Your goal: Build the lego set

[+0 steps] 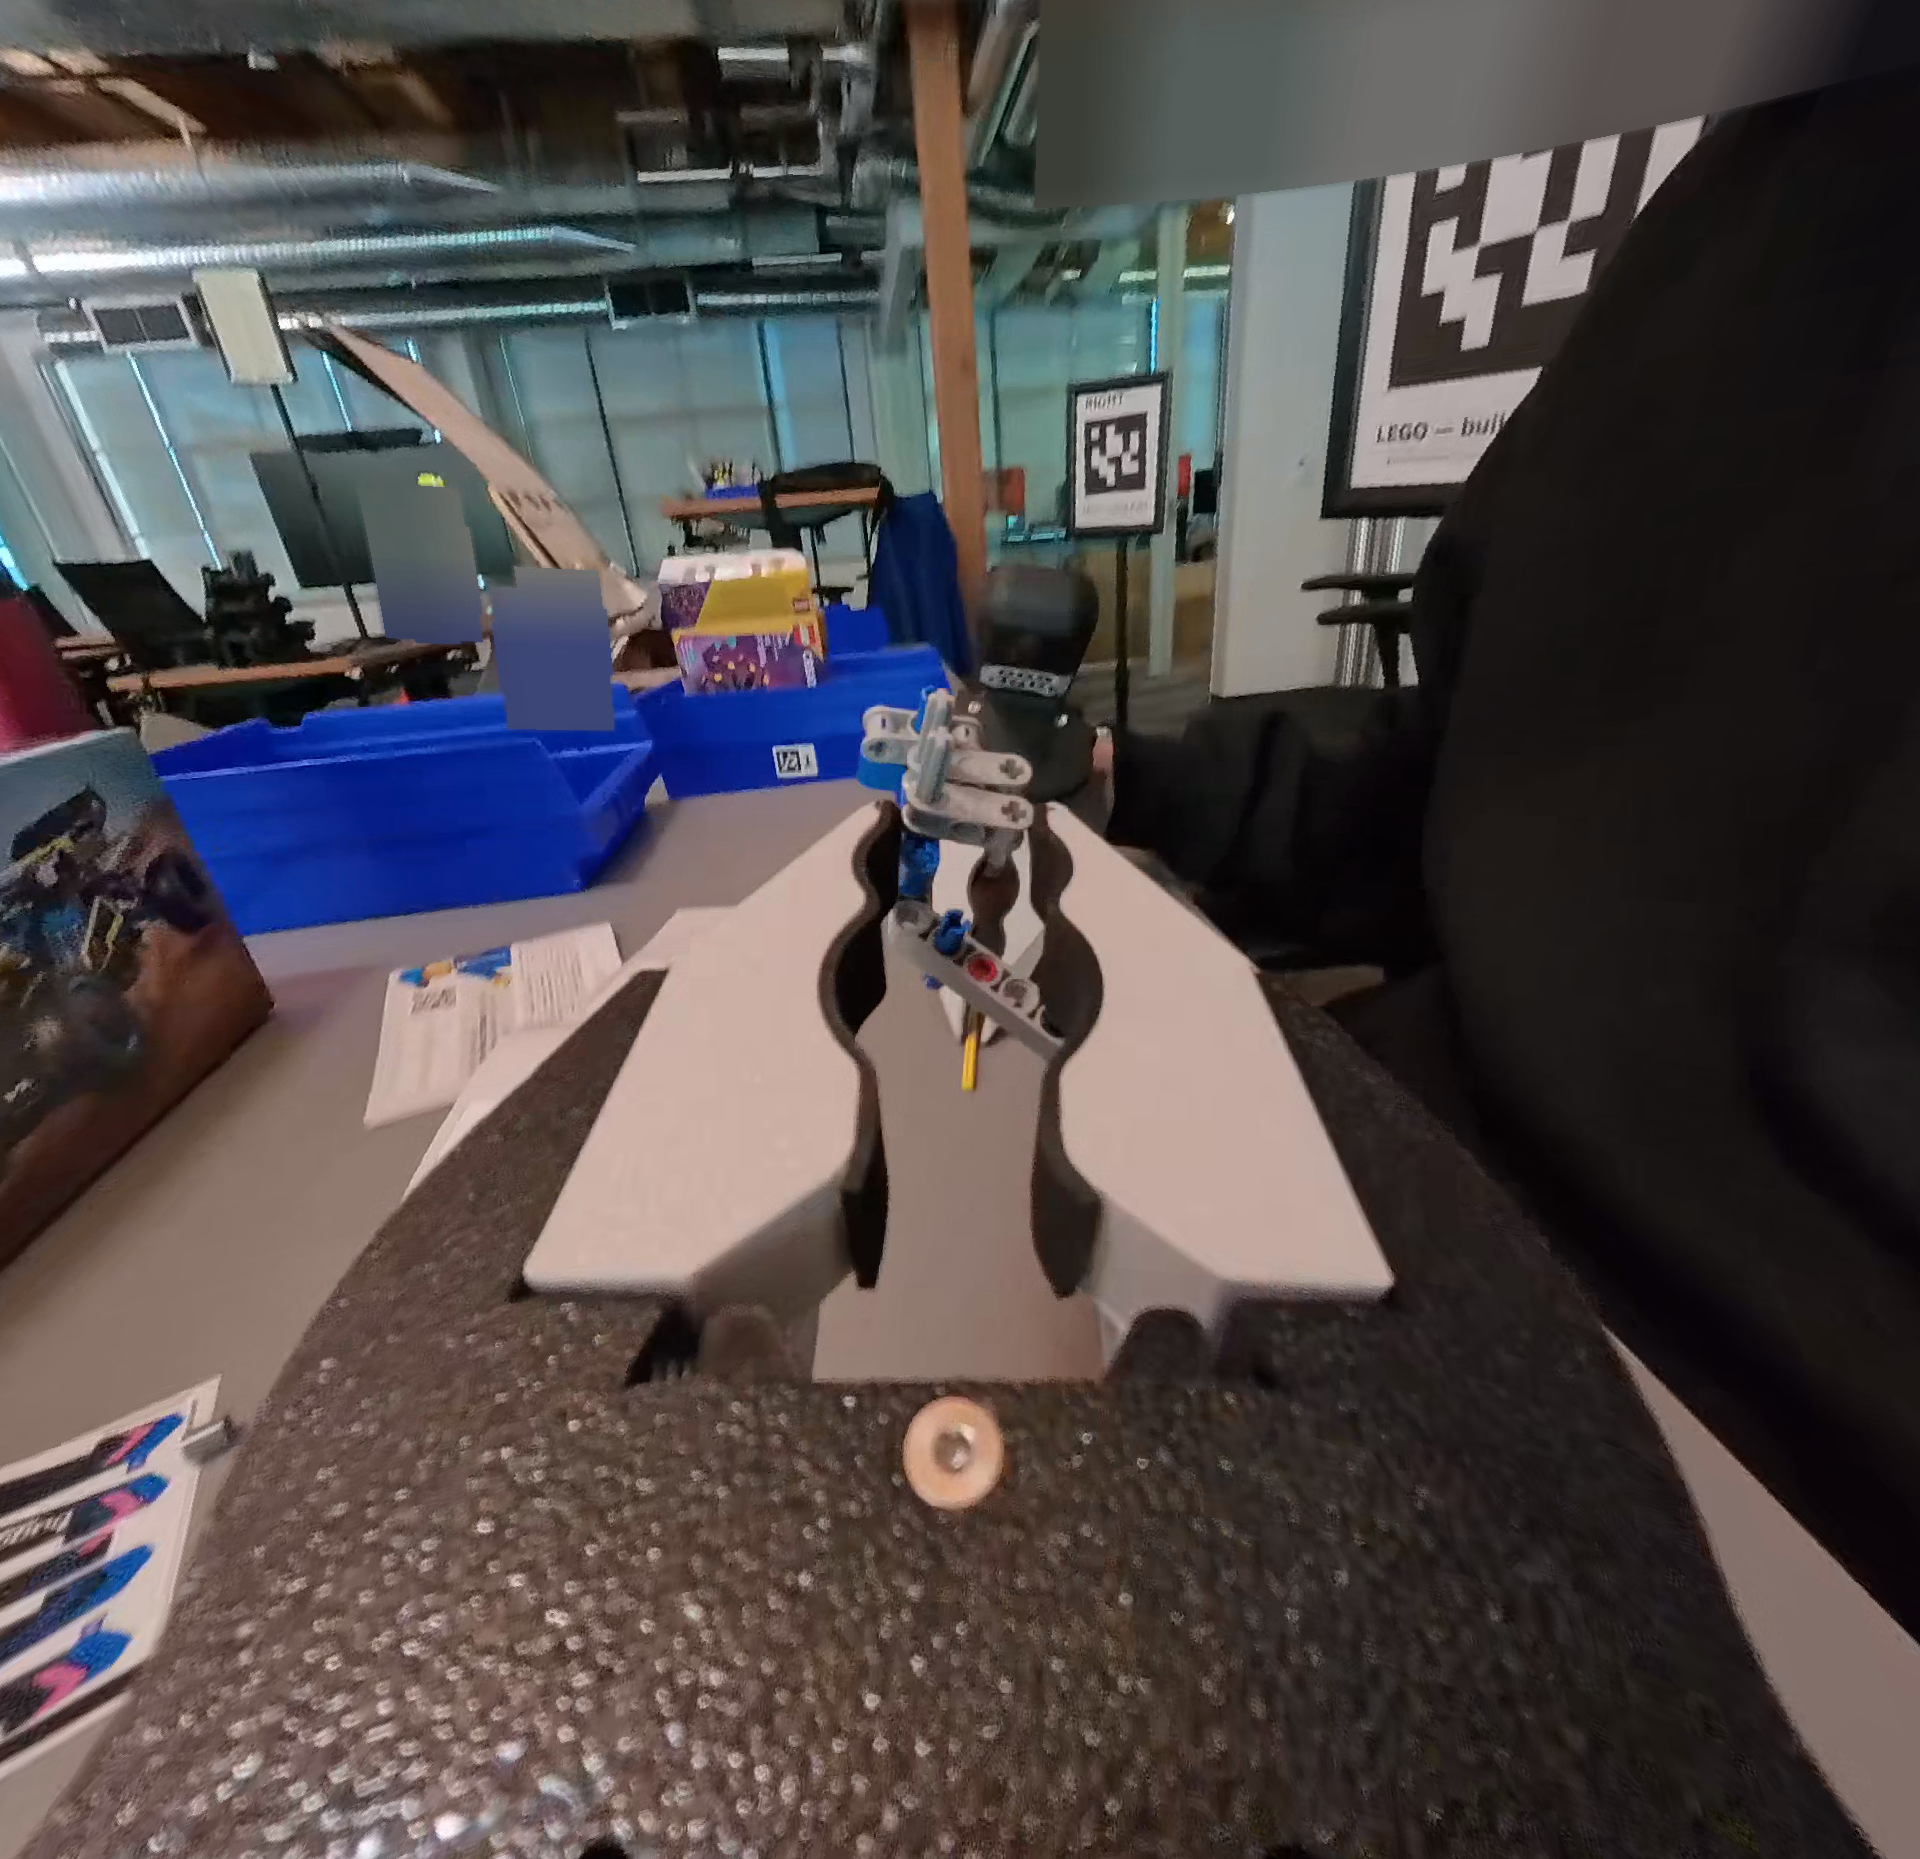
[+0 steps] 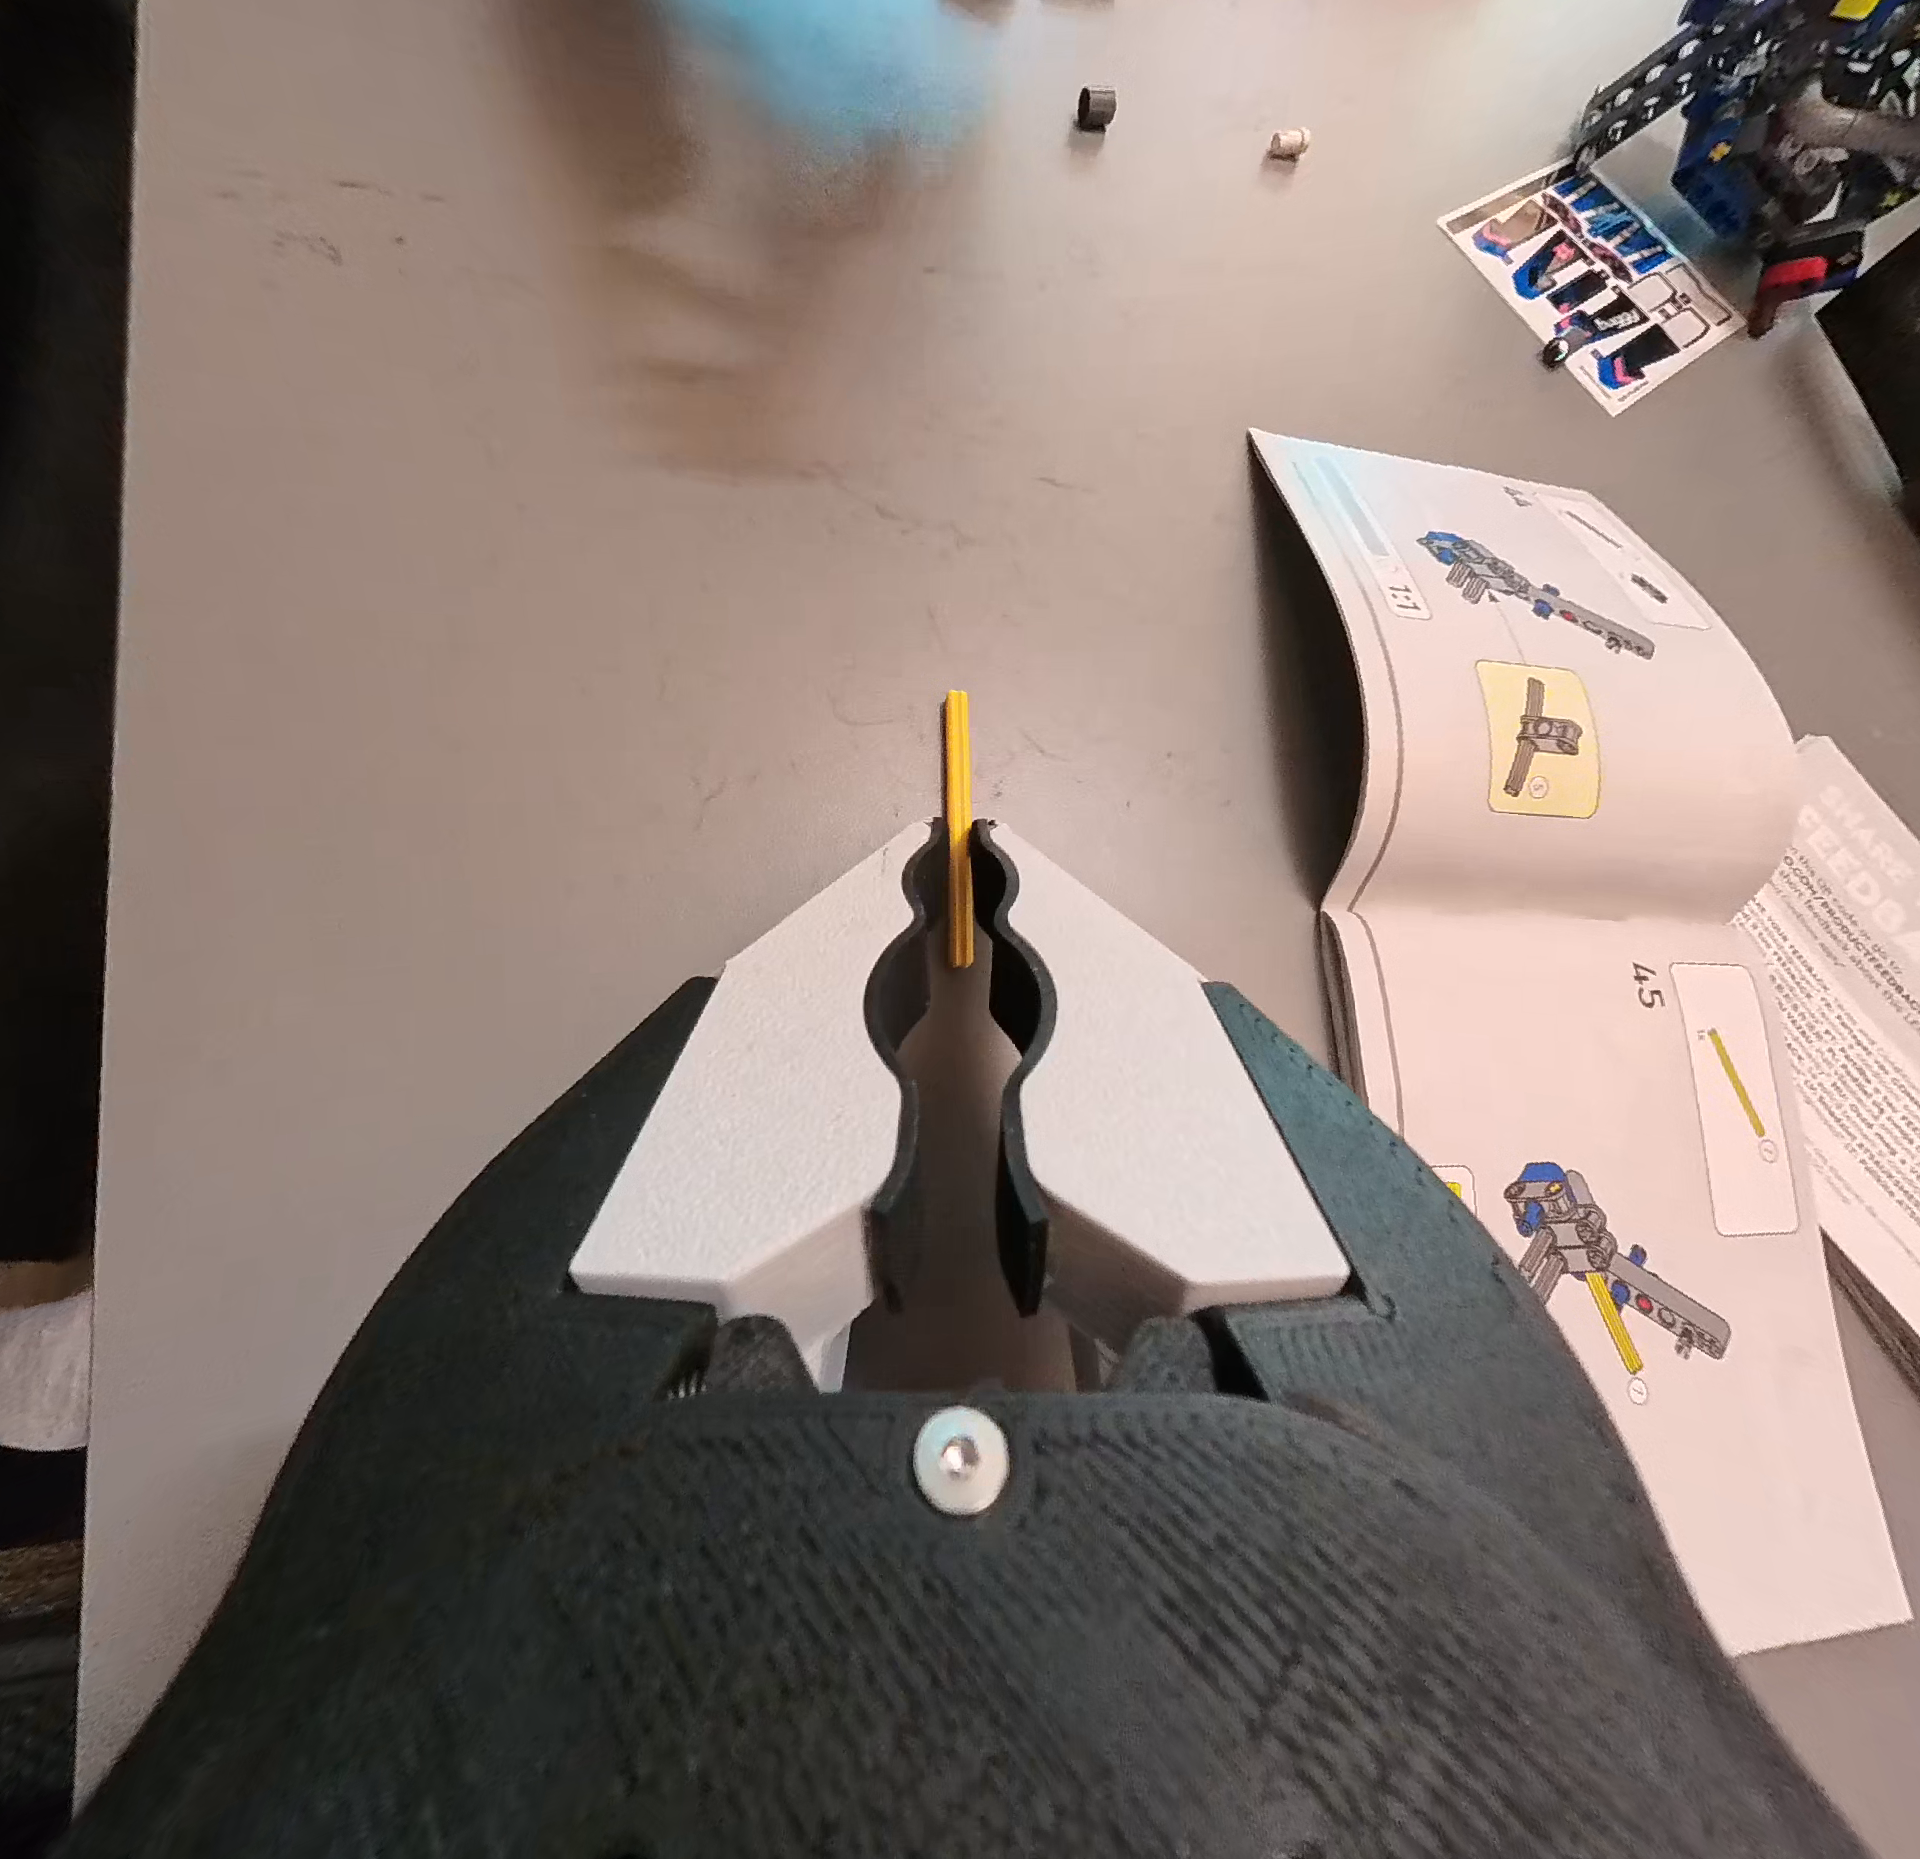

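Note:
In the left wrist view my left gripper (image 1: 961,853) is shut on a small grey and blue Lego assembly (image 1: 951,781). The assembly's grey beam (image 1: 977,978), with blue and red pins, slants between the jaws. A short yellow piece (image 1: 970,1059) shows below the beam. In the right wrist view my right gripper (image 2: 958,838) is shut on a thin yellow axle (image 2: 957,770). The axle sticks forward past the fingertips, above the grey table (image 2: 520,666). Neither gripper shows in the other's view.
An open instruction booklet (image 2: 1558,874), a sticker sheet (image 2: 1590,282) and a partly built blue and black vehicle (image 2: 1766,95) lie to the right. Small loose pieces (image 2: 1096,105) and a blurred moving hand (image 2: 748,199) are farther off. Blue bins (image 1: 416,801), a set box (image 1: 94,978) and a person in black (image 1: 1662,874) surround the left gripper. Tip to tip, the grippers are about 20 cm apart.

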Action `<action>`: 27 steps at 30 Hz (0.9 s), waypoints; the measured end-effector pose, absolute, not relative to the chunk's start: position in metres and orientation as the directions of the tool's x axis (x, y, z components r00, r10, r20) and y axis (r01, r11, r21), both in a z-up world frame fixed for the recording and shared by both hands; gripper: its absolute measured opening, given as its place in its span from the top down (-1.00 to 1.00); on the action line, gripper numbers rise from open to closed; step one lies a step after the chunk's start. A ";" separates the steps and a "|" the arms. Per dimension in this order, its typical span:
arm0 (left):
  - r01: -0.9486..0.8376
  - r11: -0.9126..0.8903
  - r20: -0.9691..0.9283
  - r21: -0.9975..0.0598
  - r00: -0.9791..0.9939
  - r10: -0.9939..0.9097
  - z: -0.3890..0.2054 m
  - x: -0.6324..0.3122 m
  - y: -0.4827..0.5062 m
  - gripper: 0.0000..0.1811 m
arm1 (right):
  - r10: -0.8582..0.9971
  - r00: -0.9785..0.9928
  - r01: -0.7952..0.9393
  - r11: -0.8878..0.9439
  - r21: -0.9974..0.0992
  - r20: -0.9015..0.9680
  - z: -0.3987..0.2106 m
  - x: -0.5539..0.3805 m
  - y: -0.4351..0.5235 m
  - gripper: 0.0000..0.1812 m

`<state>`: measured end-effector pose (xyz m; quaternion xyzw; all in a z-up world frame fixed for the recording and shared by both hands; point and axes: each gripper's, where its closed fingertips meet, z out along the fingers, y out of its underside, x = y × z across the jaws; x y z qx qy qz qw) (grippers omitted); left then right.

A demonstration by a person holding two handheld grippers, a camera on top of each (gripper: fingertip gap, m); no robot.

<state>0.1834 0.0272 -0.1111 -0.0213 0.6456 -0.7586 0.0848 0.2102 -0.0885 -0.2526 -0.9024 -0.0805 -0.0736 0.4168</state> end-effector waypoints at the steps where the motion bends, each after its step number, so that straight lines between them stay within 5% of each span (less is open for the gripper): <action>1: 0.105 -0.157 -0.081 -0.982 -0.985 -0.151 -0.110 0.183 0.027 0.76 | 0.084 0.977 0.205 -0.640 -0.741 0.198 -0.253 0.210 -0.088 0.97; 12: 0.171 -0.048 -0.162 -0.984 -0.976 -0.147 -0.113 0.176 0.020 0.77 | 0.084 0.976 0.208 -0.640 -0.740 0.202 -0.252 0.210 -0.089 0.97; 16: 0.198 0.145 -0.220 -0.969 -0.963 -0.155 -0.128 0.178 0.017 0.77 | 0.085 0.975 0.212 -0.639 -0.740 0.207 -0.252 0.210 -0.089 0.97; 18: 0.223 0.399 -0.301 -0.890 -0.943 -0.143 -0.150 0.182 0.017 0.76 | 0.085 0.974 0.213 -0.638 -0.739 0.208 -0.252 0.210 -0.089 0.97; 21: 0.225 0.745 -0.398 -0.628 -0.915 -0.059 -0.189 0.188 0.030 0.76 | 0.085 0.976 0.207 -0.640 -0.740 0.199 -0.252 0.210 -0.088 0.97; 27: 0.220 0.923 -0.416 -0.316 -0.906 0.074 -0.233 0.190 0.041 0.76 | 0.086 0.974 0.217 -0.638 -0.739 0.212 -0.252 0.210 -0.088 0.97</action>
